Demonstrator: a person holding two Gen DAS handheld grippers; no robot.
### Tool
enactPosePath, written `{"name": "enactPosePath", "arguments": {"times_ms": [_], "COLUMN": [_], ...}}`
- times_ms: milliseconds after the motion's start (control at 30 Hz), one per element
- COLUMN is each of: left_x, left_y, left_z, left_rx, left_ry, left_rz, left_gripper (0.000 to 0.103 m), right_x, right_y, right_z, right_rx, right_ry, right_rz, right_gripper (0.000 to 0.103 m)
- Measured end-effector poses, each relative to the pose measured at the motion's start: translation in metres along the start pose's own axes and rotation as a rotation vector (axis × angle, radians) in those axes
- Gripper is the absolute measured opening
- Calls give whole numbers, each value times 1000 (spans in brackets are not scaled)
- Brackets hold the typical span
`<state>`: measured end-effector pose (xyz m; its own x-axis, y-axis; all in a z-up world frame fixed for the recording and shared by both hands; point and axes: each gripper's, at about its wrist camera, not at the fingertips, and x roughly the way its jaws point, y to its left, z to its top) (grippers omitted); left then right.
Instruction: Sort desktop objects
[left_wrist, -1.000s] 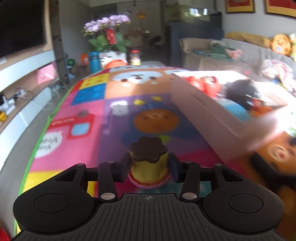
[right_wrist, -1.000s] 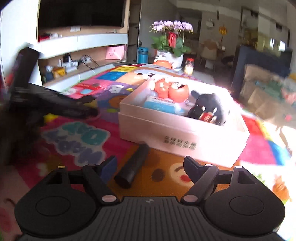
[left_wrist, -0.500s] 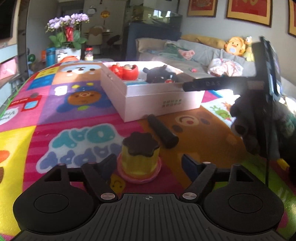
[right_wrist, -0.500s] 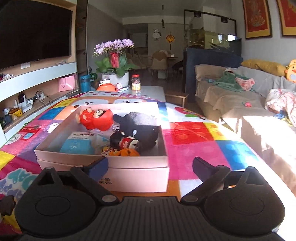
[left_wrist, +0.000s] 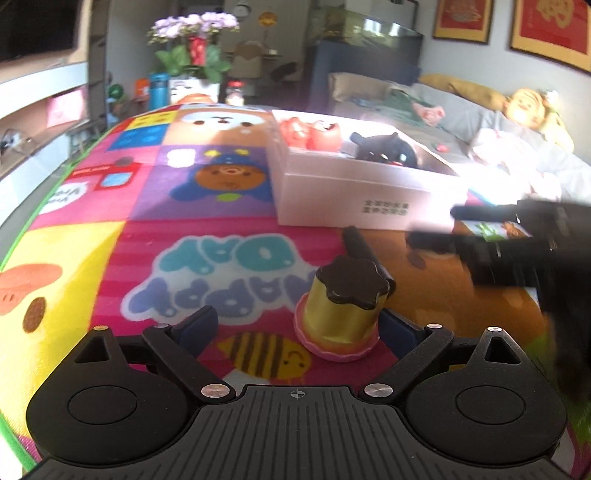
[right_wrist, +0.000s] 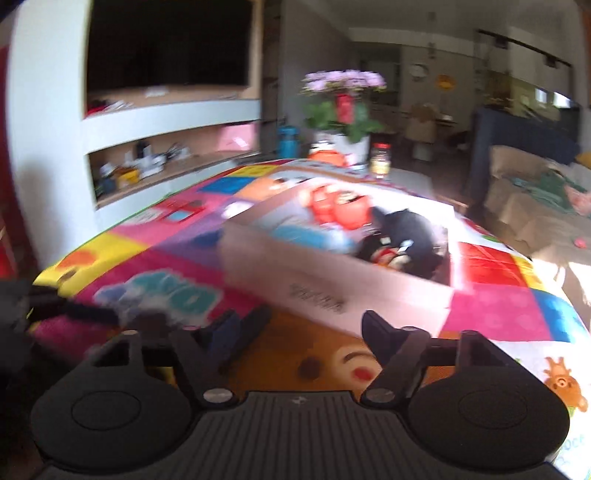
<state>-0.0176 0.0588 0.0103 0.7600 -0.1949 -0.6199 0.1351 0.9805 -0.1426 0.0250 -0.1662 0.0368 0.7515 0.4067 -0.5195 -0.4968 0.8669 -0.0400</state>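
Observation:
A pudding toy (left_wrist: 341, 308), yellow with a dark flower-shaped top and a pink base, stands on the colourful play mat (left_wrist: 92, 258). My left gripper (left_wrist: 299, 328) is open, and the toy sits between its fingers, close to the right one. A black cylinder (left_wrist: 356, 242) lies just beyond the toy, in front of a white box (left_wrist: 354, 199). The box holds red toys (left_wrist: 310, 134) and a black plush (left_wrist: 388, 149). My right gripper (right_wrist: 301, 332) is open and empty, facing the box (right_wrist: 332, 284); the black cylinder (right_wrist: 255, 328) lies by its left finger.
The right gripper's body (left_wrist: 517, 240) shows at the right of the left wrist view. A flower pot (left_wrist: 192, 62), a blue bottle (left_wrist: 159, 88) and a jar (right_wrist: 380, 158) stand at the mat's far end. A sofa (left_wrist: 480, 122) is to the right, shelves (right_wrist: 166, 147) to the left.
My left gripper let go of the pudding toy and opened wide. The right gripper swung from over the box back toward the black cylinder on the mat.

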Motion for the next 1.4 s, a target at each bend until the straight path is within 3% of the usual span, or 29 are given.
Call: {"name": "enactPosePath", "arguments": {"times_ms": [133, 267, 400, 567, 633, 733, 800, 867, 933, 967, 1033, 1100, 1167, 1400], "left_x": [-2, -5, -8, -12, -11, -9, -5, -1, -1, -1, -2, -2, -3, -3], "left_y": [5, 10, 7, -4, -6, -8, -12, -17, -20, -20, -19, -19, -19, -20], "left_z": [1, 1, -4, -14, -14, -13, -10, -9, -10, -11, -12, -13, -14, -13], "left_rx": [-31, -41, 59, 157, 166, 159, 169, 195, 209, 213, 209, 206, 206, 202], "left_ry": [-11, -5, 21, 27, 30, 36, 42, 49, 50, 50, 48, 45, 43, 48], "left_rz": [2, 26, 28, 14, 13, 8, -2, -8, -15, -12, -6, 5, 10, 10], "left_gripper": [98, 98, 98, 99, 100, 100, 100, 101, 101, 101, 102, 103, 103, 103], "right_x": [1, 9, 17, 43, 37, 18, 7, 0, 2, 6, 17, 32, 46, 83], "right_y": [17, 13, 12, 14, 18, 18, 7, -7, -14, -16, -19, -17, -12, 18], "right_z": [-6, -1, 7, 10, 6, -4, -5, -4, -4, -3, -1, 1, 5, 18], "right_rx": [-73, -13, 44, 65, -35, -221, -206, -117, -39, 15, 151, 287, 345, 263], "right_ry": [19, 36, 63, 161, 164, 95, 89, 105, 124, 140, 167, 191, 202, 194], "right_rz": [16, 25, 87, 112, 56, -201, -258, -249, -234, -221, -198, -177, -188, -296], "right_gripper": [61, 60, 57, 48, 47, 47, 47, 47, 53, 66, 81, 83, 85, 84]}}
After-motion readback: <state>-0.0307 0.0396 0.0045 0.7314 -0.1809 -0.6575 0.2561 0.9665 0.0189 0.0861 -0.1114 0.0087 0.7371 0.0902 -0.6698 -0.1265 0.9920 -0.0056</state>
